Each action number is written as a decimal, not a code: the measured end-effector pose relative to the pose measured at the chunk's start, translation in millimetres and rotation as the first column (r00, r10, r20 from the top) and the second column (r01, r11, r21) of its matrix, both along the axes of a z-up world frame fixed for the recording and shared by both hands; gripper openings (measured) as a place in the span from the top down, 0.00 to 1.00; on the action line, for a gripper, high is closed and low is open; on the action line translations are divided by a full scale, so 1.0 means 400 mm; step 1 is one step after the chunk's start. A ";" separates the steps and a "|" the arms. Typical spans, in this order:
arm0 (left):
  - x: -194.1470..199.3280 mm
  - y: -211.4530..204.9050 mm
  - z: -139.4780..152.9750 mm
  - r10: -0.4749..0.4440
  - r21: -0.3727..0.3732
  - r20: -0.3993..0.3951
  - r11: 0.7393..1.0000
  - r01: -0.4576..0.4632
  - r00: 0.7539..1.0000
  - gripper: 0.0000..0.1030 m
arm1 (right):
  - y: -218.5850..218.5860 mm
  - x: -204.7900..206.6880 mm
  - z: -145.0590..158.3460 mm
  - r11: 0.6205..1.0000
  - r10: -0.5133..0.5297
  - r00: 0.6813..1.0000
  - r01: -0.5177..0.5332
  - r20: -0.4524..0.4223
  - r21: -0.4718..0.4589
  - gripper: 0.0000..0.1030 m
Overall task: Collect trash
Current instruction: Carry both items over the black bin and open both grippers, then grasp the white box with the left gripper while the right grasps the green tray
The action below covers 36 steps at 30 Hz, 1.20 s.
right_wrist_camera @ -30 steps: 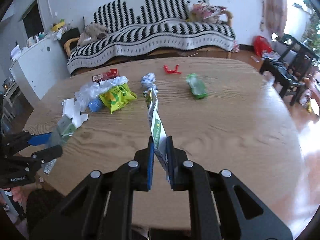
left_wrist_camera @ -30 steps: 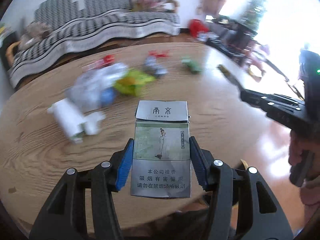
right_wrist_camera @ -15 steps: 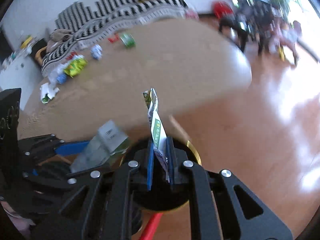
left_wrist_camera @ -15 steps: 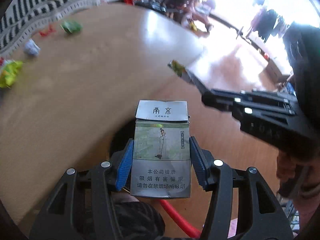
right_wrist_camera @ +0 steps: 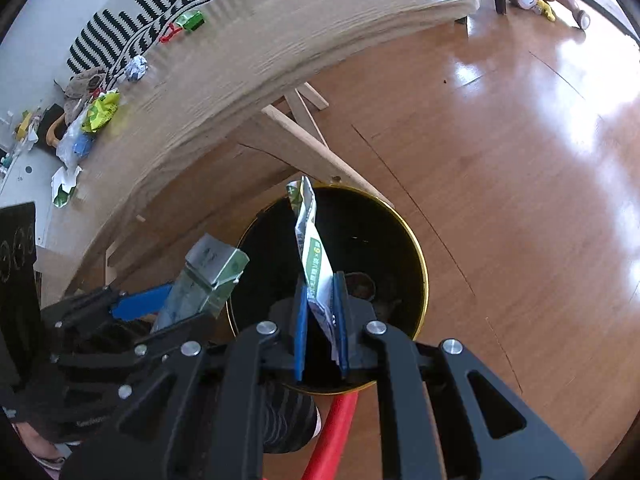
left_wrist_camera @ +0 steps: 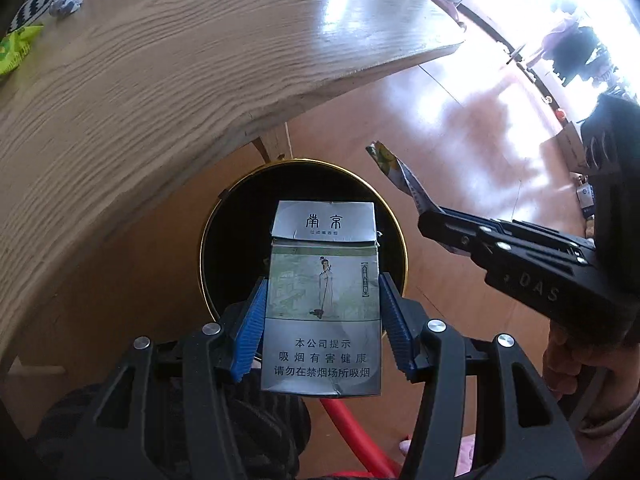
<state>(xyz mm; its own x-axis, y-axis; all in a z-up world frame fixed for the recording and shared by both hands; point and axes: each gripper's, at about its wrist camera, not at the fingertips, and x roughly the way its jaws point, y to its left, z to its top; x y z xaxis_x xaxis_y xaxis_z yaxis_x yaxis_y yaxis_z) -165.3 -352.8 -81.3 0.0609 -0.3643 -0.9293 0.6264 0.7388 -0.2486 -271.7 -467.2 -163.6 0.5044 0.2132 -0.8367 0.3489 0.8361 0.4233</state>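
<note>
A silver and green cigarette pack (left_wrist_camera: 322, 296) stands upright between the blue pads of my left gripper (left_wrist_camera: 322, 320), which is shut on it, above a black bin with a gold rim (left_wrist_camera: 212, 216) on the floor. The same pack (right_wrist_camera: 208, 276) and left gripper (right_wrist_camera: 168, 300) show at the left of the right wrist view. My right gripper (right_wrist_camera: 320, 320) is shut on a flat green and white wrapper (right_wrist_camera: 312, 248), held edge-on over the bin (right_wrist_camera: 420, 264). From the left wrist view, that wrapper (left_wrist_camera: 404, 176) sticks out of the right gripper (left_wrist_camera: 430, 212) to the bin's right.
The round wooden table (left_wrist_camera: 160, 60) curves above the bin, its legs (right_wrist_camera: 304, 136) close behind the rim. Several pieces of trash lie on it: a yellow-green bag (right_wrist_camera: 100, 110), a crumpled paper ball (right_wrist_camera: 136, 68), a green wrapper (right_wrist_camera: 192, 20). A red tube (right_wrist_camera: 336, 432) lies on the floor.
Both grippers have come down from over the tabletop to the bin beside the table, tilting downward. Each still holds its piece of trash.
</note>
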 end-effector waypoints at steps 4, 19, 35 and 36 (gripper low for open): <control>0.000 0.008 -0.006 -0.003 -0.001 -0.028 1.000 0.003 1.000 0.48 | -0.004 0.015 0.003 1.000 -0.005 1.000 0.005 -0.015 0.026 0.88; -0.031 0.125 0.174 0.048 -0.072 0.168 0.997 -0.037 0.985 0.06 | -0.009 0.019 0.159 0.991 -0.068 0.990 0.081 0.125 -0.105 0.06; 0.321 0.765 0.318 0.715 -0.078 0.314 0.676 -0.733 0.625 0.06 | 0.115 0.396 0.281 0.943 0.137 0.975 -0.073 0.178 -0.324 0.06; 0.343 0.774 0.325 0.723 -0.076 0.308 0.667 -0.741 0.619 0.06 | 0.115 0.420 0.286 0.942 0.140 0.974 -0.076 0.179 -0.327 0.06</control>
